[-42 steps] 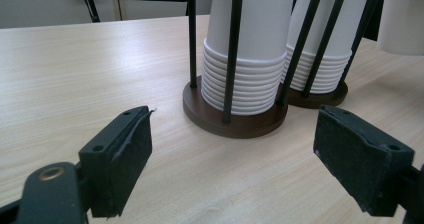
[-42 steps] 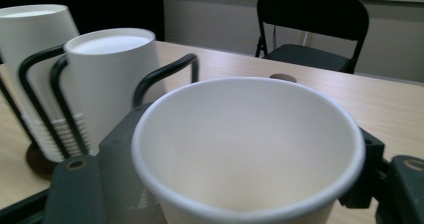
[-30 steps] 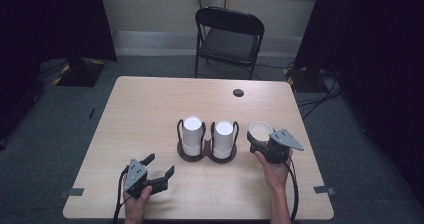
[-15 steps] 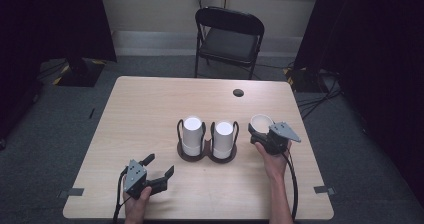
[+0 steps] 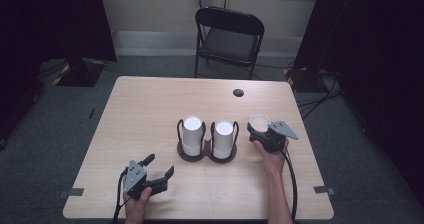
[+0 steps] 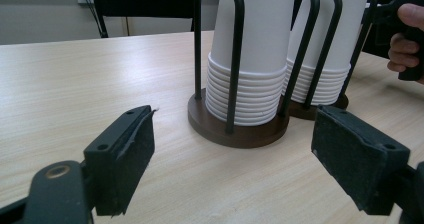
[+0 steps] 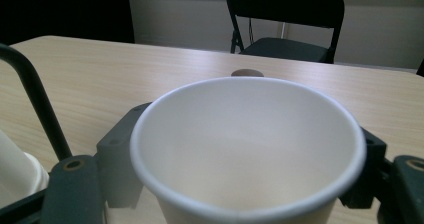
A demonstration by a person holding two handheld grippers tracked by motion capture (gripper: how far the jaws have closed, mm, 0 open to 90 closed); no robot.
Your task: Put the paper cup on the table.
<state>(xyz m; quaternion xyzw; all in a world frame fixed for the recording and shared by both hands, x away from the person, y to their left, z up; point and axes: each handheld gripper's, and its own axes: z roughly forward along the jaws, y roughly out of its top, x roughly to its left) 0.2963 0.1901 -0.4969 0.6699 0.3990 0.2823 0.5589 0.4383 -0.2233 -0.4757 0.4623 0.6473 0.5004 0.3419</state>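
A dark two-slot wire holder (image 5: 207, 155) (image 6: 235, 129) stands mid-table with two stacks of upside-down white paper cups, the left stack (image 5: 192, 134) (image 6: 252, 49) and the right stack (image 5: 223, 138) (image 6: 325, 44). To its right my right gripper (image 5: 261, 129) (image 7: 250, 149) is shut on a single upright white paper cup (image 5: 259, 122) (image 7: 248, 144), empty inside, near the table top. My left gripper (image 5: 159, 166) (image 6: 235, 159) stands open near the front left edge, jaws wide apart and pointing at the holder, nothing between them.
A black folding chair (image 5: 227, 36) stands behind the wooden table (image 5: 150, 109). A small dark round cap (image 5: 238, 92) (image 7: 246, 73) lies near the far right of the table. Dark curtains hang at both sides, and cables lie on the floor.
My right gripper, with the cup in it, has shifted slightly away from me and to the left, closer to the holder. The left gripper has stayed put.
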